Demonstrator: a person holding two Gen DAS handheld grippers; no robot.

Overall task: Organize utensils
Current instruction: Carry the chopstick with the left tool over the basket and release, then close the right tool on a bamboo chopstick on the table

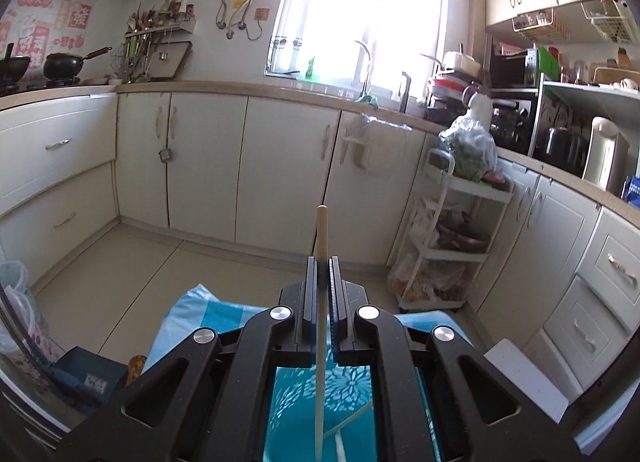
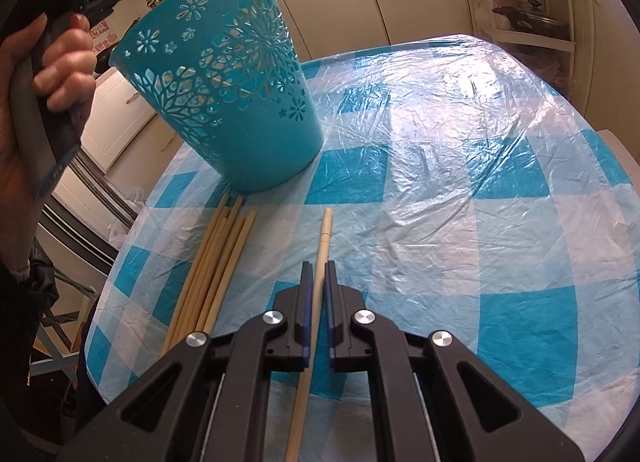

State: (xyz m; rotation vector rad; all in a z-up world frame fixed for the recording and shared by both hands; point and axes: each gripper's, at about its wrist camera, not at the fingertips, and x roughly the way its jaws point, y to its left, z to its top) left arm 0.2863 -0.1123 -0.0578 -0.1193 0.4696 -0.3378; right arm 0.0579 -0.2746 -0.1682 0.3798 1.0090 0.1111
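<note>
My left gripper (image 1: 322, 262) is shut on a wooden chopstick (image 1: 321, 234) and holds it upright over the teal cut-out basket (image 1: 348, 394), whose inside shows below the jaws with a pale chopstick (image 1: 347, 420) in it. In the right wrist view the same basket (image 2: 224, 74) stands on the checked tablecloth (image 2: 440, 190). My right gripper (image 2: 319, 268) is shut on another chopstick (image 2: 323, 238) just above the cloth. A bundle of several chopsticks (image 2: 216, 266) lies to its left, in front of the basket. The hand on the left gripper's handle (image 2: 48, 74) shows at the far left.
The table is round and covered in crinkled clear plastic. Kitchen cabinets (image 1: 280, 166) and a white rolling shelf cart (image 1: 444, 238) stand beyond the table. A bag and a box (image 1: 88, 378) sit on the floor at the left.
</note>
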